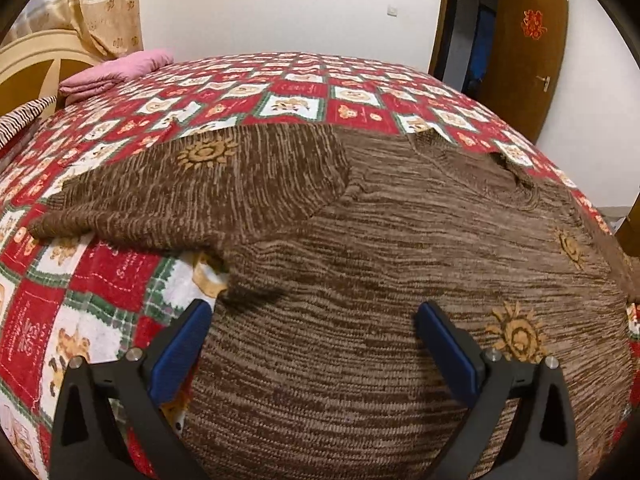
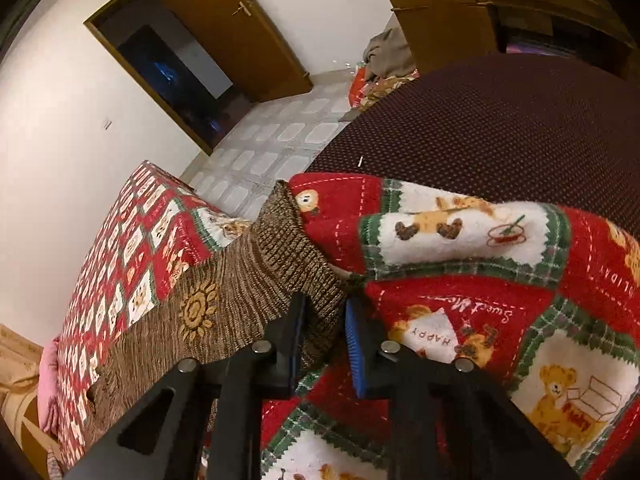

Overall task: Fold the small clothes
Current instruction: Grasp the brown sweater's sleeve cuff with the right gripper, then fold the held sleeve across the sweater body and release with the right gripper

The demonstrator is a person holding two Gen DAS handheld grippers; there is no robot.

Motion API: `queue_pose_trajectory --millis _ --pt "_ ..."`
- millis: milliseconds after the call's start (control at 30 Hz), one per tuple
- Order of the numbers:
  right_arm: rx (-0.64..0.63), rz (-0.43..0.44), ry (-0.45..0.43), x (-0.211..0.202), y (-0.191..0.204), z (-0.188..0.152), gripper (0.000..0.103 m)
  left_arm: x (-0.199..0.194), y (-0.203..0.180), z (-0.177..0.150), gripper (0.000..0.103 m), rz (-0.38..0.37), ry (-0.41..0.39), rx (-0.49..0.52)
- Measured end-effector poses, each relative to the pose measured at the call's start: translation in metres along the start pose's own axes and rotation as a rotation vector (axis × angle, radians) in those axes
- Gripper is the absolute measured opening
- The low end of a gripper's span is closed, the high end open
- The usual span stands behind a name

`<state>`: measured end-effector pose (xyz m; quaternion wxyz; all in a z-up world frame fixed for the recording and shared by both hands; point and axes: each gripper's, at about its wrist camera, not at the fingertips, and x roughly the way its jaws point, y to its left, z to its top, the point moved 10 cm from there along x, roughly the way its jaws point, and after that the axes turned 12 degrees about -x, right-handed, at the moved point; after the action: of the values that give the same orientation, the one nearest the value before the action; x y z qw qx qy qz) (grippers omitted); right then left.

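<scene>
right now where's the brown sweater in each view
Left wrist: the brown sweater fills the centre and right, spread flat on the teddy-bear blanket, one sleeve folded across its upper left.
Right wrist: it runs from lower left to centre, its ribbed cuff between the right hand-held gripper fingers.
Shared landmark: the brown door with its red emblem.
</scene>
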<state>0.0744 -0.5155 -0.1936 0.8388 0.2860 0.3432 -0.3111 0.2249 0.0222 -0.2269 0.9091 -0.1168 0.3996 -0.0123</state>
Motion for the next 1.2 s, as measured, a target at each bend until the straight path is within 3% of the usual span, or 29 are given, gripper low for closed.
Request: queue_pose_trajectory --millis 167,233,367,533,667,800,900,967,1000,1100,1200 --pt "-0.062 0.074 -0.074 -0.038 0.039 0.019 0.012 0.000 0.000 0.000 0.103 -0.001 -0.002 -0.001" --pt "-0.126 0.129 -0.101 -0.054 0.075 0.027 0.012 0.000 0.000 0.000 0.103 -0.005 -0.002 -0.003" --pt "-0.316 0.288 -0.113 -0.082 0.188 0.019 0.012 -0.001 0.000 0.001 0.103 -0.019 -0.005 -0.013" --pt "-0.526 0.518 -0.028 -0.083 0.337 -0.054 0.012 -0.002 0.001 0.002 0.103 -0.038 -0.009 -0.024" --pt "-0.683 0.583 0.040 -0.062 0.404 -0.146 0.012 -0.002 0.002 0.003 0.103 -0.056 -0.012 -0.035" --pt "-0.807 0.602 0.115 -0.024 0.435 -0.226 0.012 -0.004 0.002 0.003 0.103 -0.083 -0.015 -0.052" --pt "-0.877 0.557 0.188 -0.007 0.429 -0.263 0.013 -0.004 0.002 0.004 0.103 -0.091 -0.018 -0.058" --pt "-0.881 0.595 0.244 -0.009 0.425 -0.279 0.014 -0.004 0.002 0.004 0.103 -0.090 -0.019 -0.057" --pt "-0.866 0.626 0.248 -0.014 0.424 -0.277 0.023 -0.004 0.002 0.004 0.103 -0.088 -0.019 -0.056" --pt "-0.792 0.733 0.229 -0.033 0.424 -0.261 0.064 -0.003 0.002 0.004 0.103 -0.083 -0.020 -0.054" --pt "-0.686 0.761 0.130 -0.049 0.410 -0.224 0.065 -0.003 0.002 0.004 0.103 -0.080 -0.021 -0.052"
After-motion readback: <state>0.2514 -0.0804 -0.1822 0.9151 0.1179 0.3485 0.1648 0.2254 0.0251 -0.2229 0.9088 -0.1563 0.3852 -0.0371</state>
